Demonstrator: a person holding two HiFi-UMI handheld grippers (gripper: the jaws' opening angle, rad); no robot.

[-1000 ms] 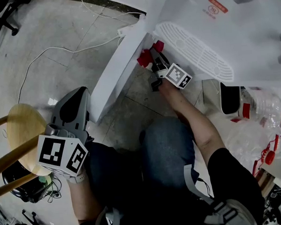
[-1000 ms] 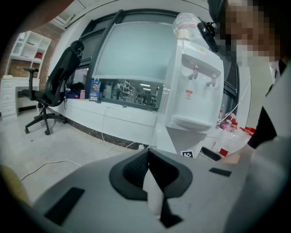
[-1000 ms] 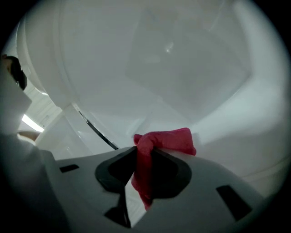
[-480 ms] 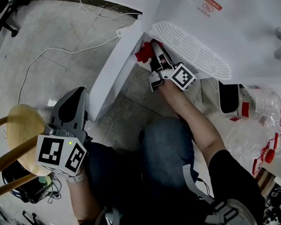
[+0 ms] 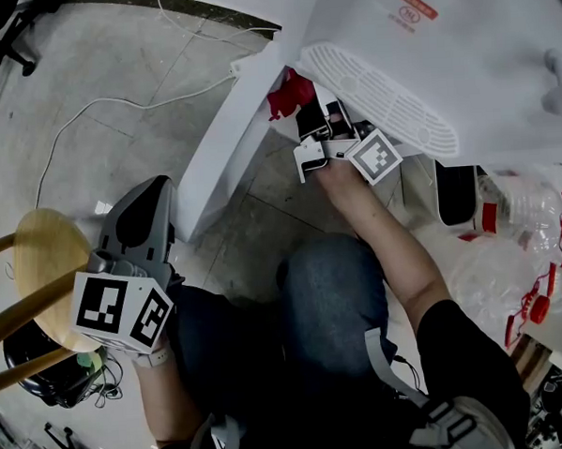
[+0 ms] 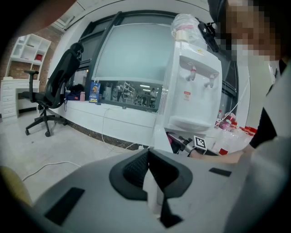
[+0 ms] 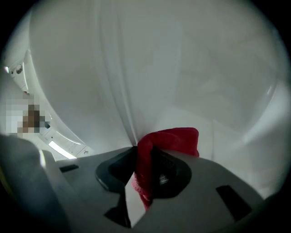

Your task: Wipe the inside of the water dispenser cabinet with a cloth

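The white water dispenser [image 5: 478,40] stands at the upper right of the head view, its lower cabinet door [image 5: 230,142] swung open. My right gripper [image 5: 313,114] reaches into the cabinet opening, shut on a red cloth [image 5: 288,95]. In the right gripper view the red cloth [image 7: 170,143] sticks out between the closed jaws against the white inner cabinet wall [image 7: 182,68]. My left gripper [image 5: 140,226] rests low by my knee, away from the cabinet, shut with nothing in it. The left gripper view shows the dispenser [image 6: 193,91] upright ahead.
A round wooden stool [image 5: 39,269] is at the left beside my left gripper. A white cable [image 5: 115,101] runs over the floor. Plastic bottles with red caps [image 5: 537,271] lie at the right. An office chair [image 6: 54,91] stands far left.
My right gripper has pushed the red cloth further up and into the cabinet opening, turning its marker cube to the right. The left gripper has stayed put.
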